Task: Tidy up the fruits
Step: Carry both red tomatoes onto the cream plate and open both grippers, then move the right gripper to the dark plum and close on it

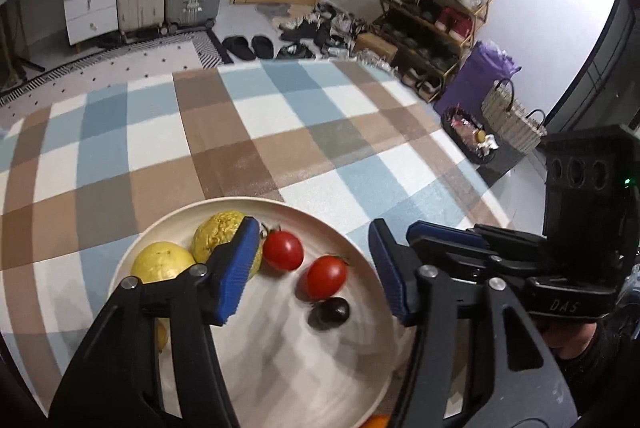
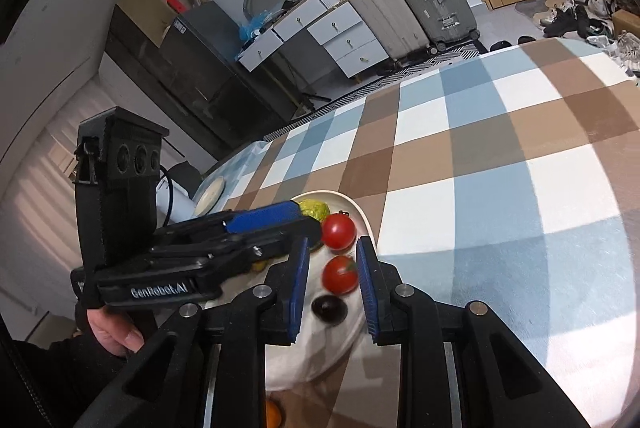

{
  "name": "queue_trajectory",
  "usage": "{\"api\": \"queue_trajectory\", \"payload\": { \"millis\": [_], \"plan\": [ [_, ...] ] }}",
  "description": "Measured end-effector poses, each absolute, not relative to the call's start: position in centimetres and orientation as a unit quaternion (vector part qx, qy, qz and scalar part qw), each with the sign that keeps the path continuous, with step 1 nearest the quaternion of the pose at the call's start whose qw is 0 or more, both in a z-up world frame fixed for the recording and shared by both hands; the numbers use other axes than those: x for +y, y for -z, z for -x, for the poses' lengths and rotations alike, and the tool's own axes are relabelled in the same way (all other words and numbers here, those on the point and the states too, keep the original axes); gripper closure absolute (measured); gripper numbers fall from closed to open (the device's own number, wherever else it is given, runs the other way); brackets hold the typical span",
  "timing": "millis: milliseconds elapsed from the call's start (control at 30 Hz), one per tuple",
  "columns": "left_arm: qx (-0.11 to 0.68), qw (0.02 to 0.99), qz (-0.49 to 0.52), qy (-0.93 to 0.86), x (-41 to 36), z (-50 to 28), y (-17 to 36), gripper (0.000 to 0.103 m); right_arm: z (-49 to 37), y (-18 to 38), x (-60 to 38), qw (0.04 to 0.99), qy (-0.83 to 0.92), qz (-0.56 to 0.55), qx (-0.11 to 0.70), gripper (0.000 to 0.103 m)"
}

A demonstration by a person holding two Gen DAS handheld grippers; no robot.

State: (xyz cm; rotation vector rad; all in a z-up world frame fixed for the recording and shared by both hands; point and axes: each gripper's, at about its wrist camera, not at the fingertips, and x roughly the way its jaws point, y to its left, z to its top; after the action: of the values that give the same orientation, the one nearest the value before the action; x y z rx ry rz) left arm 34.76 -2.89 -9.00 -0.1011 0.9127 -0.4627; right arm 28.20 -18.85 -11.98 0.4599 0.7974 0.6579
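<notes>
Checked cloth (image 1: 280, 132) in blue, brown and white covers the whole table, and from where I stand it is the biggest thing in play. On it sits a round cream plate (image 1: 360, 248), which the left wrist view shows at the six o'clock end of the cloth, close to the person.

Most of the fruit seems already gathered on that plate. Two bumpy yellow fruits (image 1: 224, 232) lie at about ten o'clock on it, touching each other. Two red tomatoes (image 1: 283, 250) sit near the centre towards one o'clock, just apart from one another. A small dark fruit (image 1: 330, 313), perhaps a plum, rests just below the nearer tomato at about three o'clock.

I judge the job well along but not finished: an orange fruit (image 2: 272, 414) peeks in at the bottom edge of the right wrist view, off the plate at its near side, and it probably needs placing. I cannot tell whether more fruit lies out of sight.

Over the plate, the left gripper (image 1: 316, 268) hangs with its jaws spread wide, holding nothing. Beside it, the right gripper (image 2: 332, 288) has its blue pads parted either side of the nearer tomato, not visibly touching it; it too grips nothing.
</notes>
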Motion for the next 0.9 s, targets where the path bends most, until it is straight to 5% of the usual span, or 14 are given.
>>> {"api": "queue_trajectory", "payload": {
  "millis": [233,400,500,700,900],
  "plan": [
    [0.395,0.898,0.042,0.187,-1.5,-29.9,5.0,0.024,-24.4,9.7,-20.6,0.858,-0.299,-0.222,0.353,0.059],
    [0.368,0.914,0.038,0.166,-0.8,-25.1,2.7,0.022,-20.7,7.7,-20.9,0.871,-0.298,-0.209,0.329,0.05],
    [0.355,0.922,0.031,0.15,-0.6,-22.1,1.7,0.017,-18.5,6.9,-21.0,0.876,-0.299,-0.207,0.317,0.037],
    [0.331,0.935,0.026,0.127,-0.6,-16.9,0.6,0.003,-15.1,5.9,-20.6,0.886,-0.299,-0.189,0.299,0.027],
    [0.309,0.943,0.035,0.12,-0.5,-12.9,0.0,0.001,-12.1,5.5,-20.2,0.895,-0.297,-0.169,0.286,0.018]
  ]
}}
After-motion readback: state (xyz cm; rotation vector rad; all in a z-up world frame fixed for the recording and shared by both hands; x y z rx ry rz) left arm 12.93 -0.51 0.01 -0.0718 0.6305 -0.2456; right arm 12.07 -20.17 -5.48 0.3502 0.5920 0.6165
